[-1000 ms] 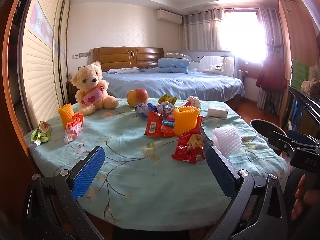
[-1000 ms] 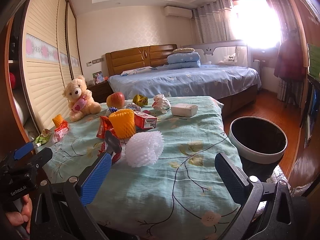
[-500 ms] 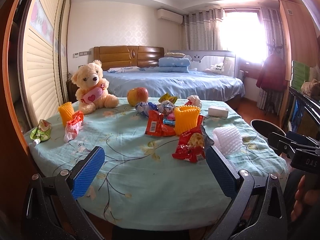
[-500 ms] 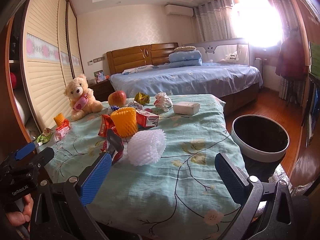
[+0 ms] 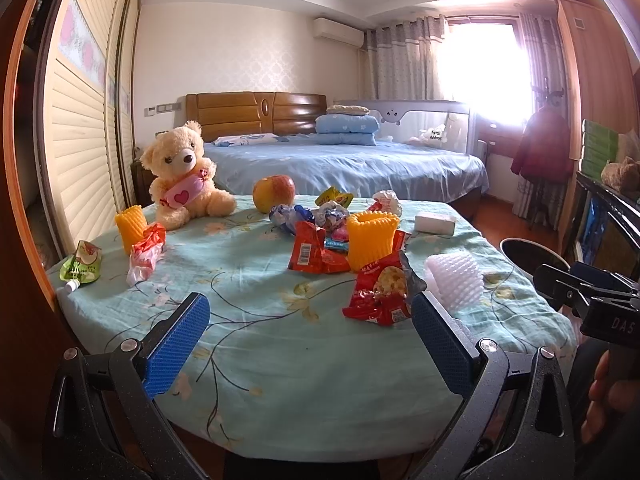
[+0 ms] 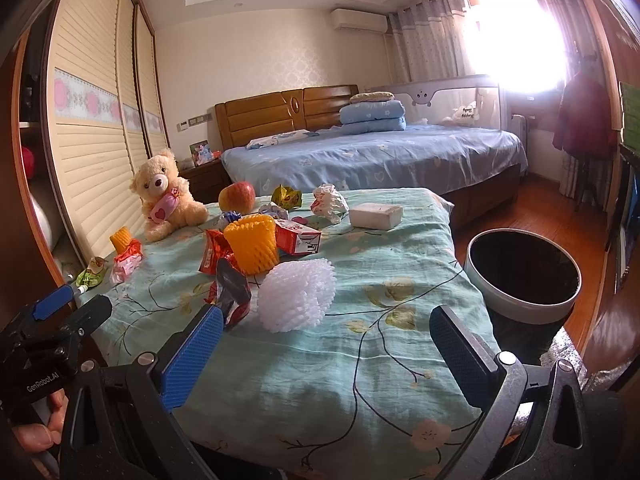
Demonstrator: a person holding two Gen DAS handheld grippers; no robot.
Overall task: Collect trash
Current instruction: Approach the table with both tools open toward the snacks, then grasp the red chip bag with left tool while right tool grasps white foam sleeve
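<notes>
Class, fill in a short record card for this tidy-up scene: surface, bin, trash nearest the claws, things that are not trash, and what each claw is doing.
surface: table under a teal floral cloth
bin: round trash bin, on the floor to the right of the table
nearest trash: white foam net; red snack bag
not trash: teddy bear; apple
left claw: open, empty
right claw: open, empty

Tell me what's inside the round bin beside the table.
The bin shows only a dark interior below its white rim; no trash is visible inside. Its bottom is lost in shadow, so small items there cannot be ruled out.
</notes>
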